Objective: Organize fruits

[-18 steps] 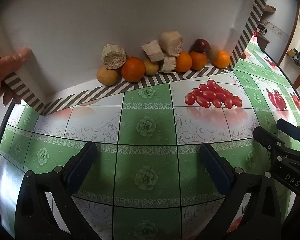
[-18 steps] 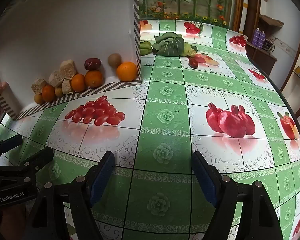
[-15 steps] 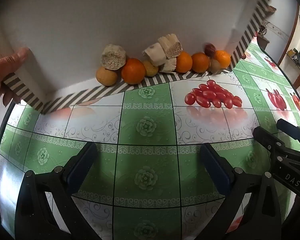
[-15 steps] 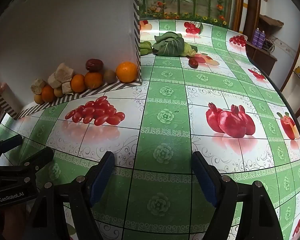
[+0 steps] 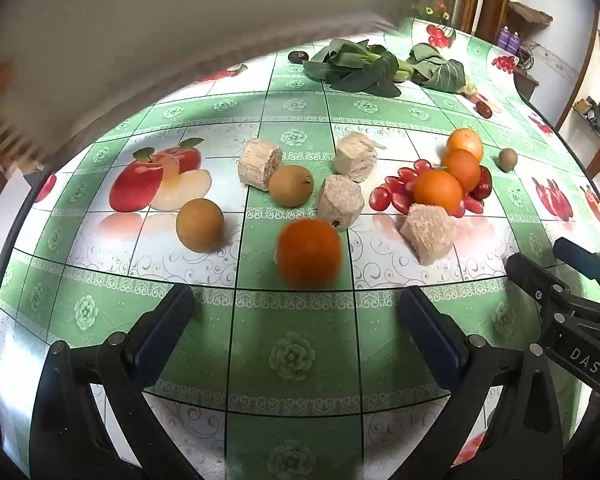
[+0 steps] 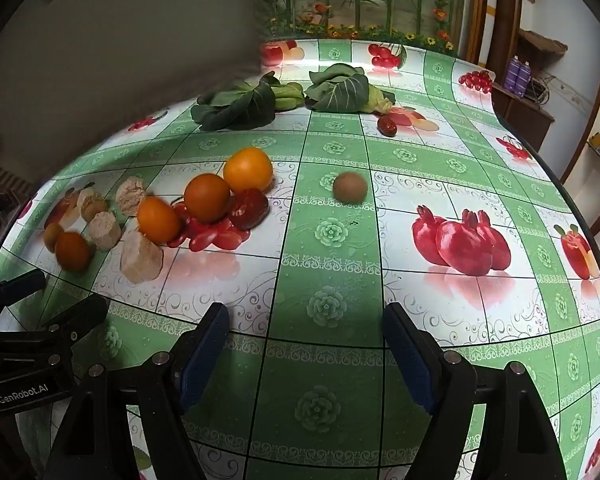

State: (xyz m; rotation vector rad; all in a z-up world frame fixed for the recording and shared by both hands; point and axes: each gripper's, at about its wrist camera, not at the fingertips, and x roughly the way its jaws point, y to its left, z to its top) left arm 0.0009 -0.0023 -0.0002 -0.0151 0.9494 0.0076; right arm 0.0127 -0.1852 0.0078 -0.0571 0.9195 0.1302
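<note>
Tipped from the box, fruits [image 5: 309, 251] lie beyond both open tongs [image 5: 296, 328].

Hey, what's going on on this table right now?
Fruit lies scattered loose on the tablecloth: oranges, brown fruits, beige chunks, a kiwi. Both claws, left and right, hover open and hold nothing. A blurred white box is at upper left. No fruit is sorted yet.

Soft daylight fills the room, and the glossy tablecloth [image 5: 296, 320] throws pale glare across its white squares. Both views bulge like a fishbowl, with black corners. A grey-white sheet [image 5: 140, 20] at the upper left is smeared with motion blur. The nearest orange [image 5: 309, 251] looks soft-edged and casts a faint shadow.
</note>
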